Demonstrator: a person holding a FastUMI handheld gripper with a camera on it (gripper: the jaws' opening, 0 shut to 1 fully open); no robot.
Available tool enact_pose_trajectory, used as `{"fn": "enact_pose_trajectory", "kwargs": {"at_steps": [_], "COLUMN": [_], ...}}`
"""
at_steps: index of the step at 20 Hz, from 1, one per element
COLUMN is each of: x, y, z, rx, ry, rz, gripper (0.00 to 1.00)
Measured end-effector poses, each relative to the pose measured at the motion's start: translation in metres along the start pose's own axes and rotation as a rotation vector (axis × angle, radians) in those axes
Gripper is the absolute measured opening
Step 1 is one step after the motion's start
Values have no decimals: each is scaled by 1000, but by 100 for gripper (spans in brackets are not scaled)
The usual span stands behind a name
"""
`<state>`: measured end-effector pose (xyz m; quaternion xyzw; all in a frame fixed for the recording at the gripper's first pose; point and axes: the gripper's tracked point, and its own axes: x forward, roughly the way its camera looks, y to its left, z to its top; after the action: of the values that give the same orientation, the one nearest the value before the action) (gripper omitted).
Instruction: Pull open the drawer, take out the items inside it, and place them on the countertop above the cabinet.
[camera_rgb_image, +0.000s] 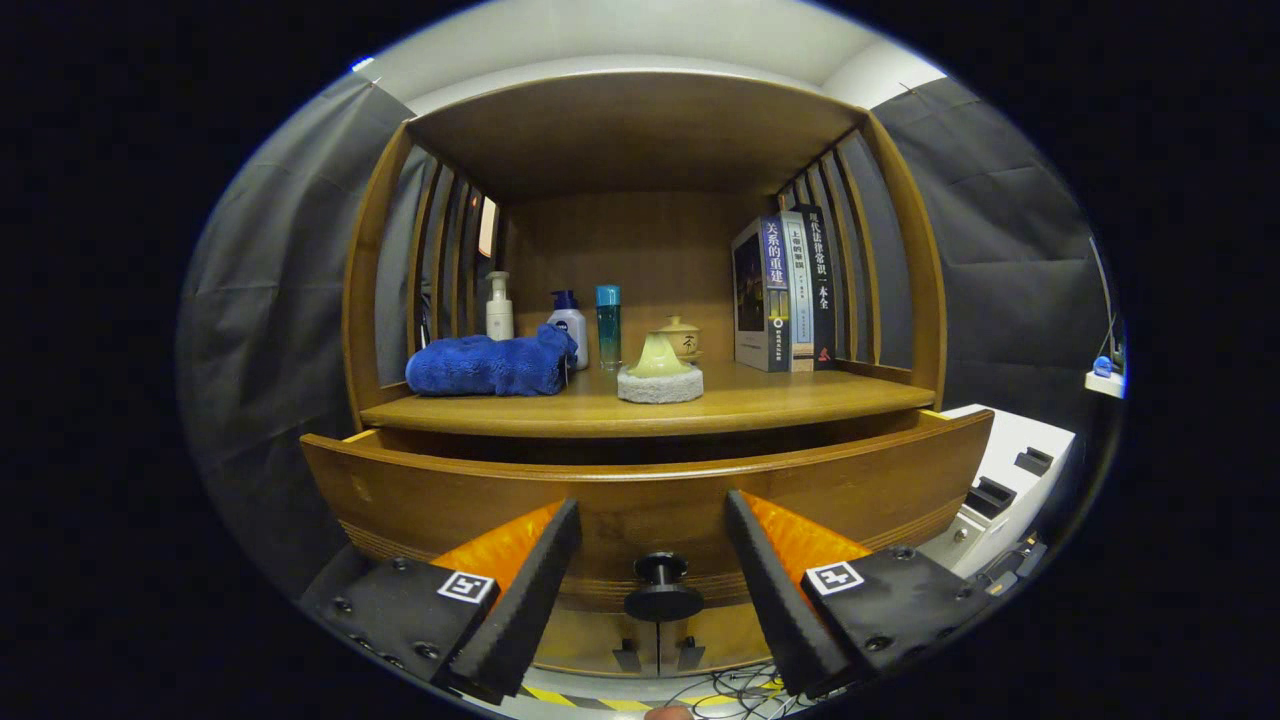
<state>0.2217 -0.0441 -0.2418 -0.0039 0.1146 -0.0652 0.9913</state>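
Because the gripper (655, 560) has its fingers spread either side of the drawer knob (661, 588) without pinching it, the drawer (640, 495) stands slightly pulled out under the countertop (760, 405), its inside hidden.

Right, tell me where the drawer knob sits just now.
In the gripper view, the drawer knob sits low on the wooden drawer front, between the two open fingers of the tongs, untouched by either, below the countertop.
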Motion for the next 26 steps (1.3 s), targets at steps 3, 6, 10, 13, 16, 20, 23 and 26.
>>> {"fn": "enact_pose_trajectory", "kwargs": {"at_steps": [3,6,10,13,16,20,23,26], "x": [22,33,47,50,48,5,-41,-90], "y": [0,-1,0,1,-1,1,11,12], "z": [1,1,2,3,5,51,83,106], "rx": [5,15,12,9,-19,-40,-17,-43], "ry": [6,18,21,17,17,-73,-93,-108], "rz": [-3,4,1,-2,-5,-11,5,12], "gripper": [97,97,98,97,97,97,97,97]}}
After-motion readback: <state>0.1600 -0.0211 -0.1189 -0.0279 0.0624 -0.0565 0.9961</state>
